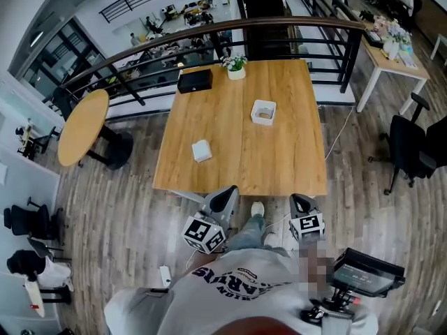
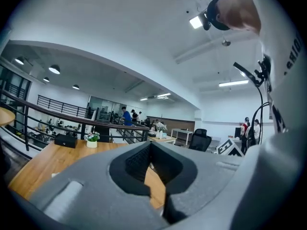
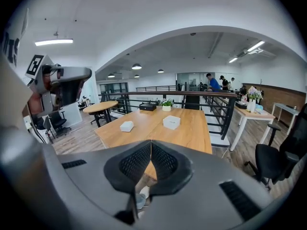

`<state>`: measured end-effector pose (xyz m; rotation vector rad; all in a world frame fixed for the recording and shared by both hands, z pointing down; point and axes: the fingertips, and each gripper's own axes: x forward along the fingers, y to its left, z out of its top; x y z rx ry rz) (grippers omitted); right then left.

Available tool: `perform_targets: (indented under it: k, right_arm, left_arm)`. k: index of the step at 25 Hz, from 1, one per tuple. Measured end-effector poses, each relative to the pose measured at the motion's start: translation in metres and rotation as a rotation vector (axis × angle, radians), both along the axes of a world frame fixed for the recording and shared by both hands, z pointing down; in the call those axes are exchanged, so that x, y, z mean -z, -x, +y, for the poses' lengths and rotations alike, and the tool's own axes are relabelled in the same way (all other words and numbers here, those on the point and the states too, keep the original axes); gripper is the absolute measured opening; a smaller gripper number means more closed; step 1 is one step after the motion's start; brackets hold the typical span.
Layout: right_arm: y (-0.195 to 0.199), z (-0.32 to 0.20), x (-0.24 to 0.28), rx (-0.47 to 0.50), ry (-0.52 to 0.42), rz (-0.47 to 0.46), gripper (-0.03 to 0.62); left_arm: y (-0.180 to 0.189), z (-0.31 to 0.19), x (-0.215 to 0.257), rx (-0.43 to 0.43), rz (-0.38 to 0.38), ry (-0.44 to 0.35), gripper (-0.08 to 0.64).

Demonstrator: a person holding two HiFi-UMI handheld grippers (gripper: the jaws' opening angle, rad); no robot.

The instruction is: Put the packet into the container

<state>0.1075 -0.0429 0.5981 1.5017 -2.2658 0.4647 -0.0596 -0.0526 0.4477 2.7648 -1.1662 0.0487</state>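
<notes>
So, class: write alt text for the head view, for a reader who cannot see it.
From above, a wooden table holds a white packet and, farther right, an open white container. A person stands at its near edge, left tool and right tool both shut and empty.

The left gripper (image 1: 223, 198) and right gripper (image 1: 302, 204) point forward at waist level, jaws together, empty.

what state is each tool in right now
left grey tool: closed, holding nothing
right grey tool: closed, holding nothing
</notes>
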Motion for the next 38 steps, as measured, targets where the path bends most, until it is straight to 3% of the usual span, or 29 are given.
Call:
perform_targets:
  k: [10, 17, 22, 26, 38]
  right_arm:
    - [-0.024, -0.064, 0.001, -0.041, 0.024, 0.036, 0.009]
    - [-0.023, -0.140, 0.012, -0.028, 0.033, 0.072, 0.009]
    - [-0.002, -0.186, 0.028, 0.010, 0.042, 0.078, 0.009]
    - [0.005, -0.217, 0.039, 0.012, 0.036, 0.095, 0.009]
    - [0.005, -0.262, 0.040, -0.011, 0.056, 0.074, 0.009]
  left_arm:
    - [-0.030, -0.081, -0.005, -0.090, 0.027, -0.015, 0.000]
    - [-0.017, -0.151, -0.021, -0.062, 0.047, 0.021, -0.001]
    - [-0.001, -0.202, -0.018, -0.043, 0.062, 0.035, -0.001]
    - [0.004, -0.237, -0.008, -0.053, 0.081, 0.013, -0.001]
    - [0.023, -0.296, -0.004, -0.047, 0.042, -0.007, -0.002]
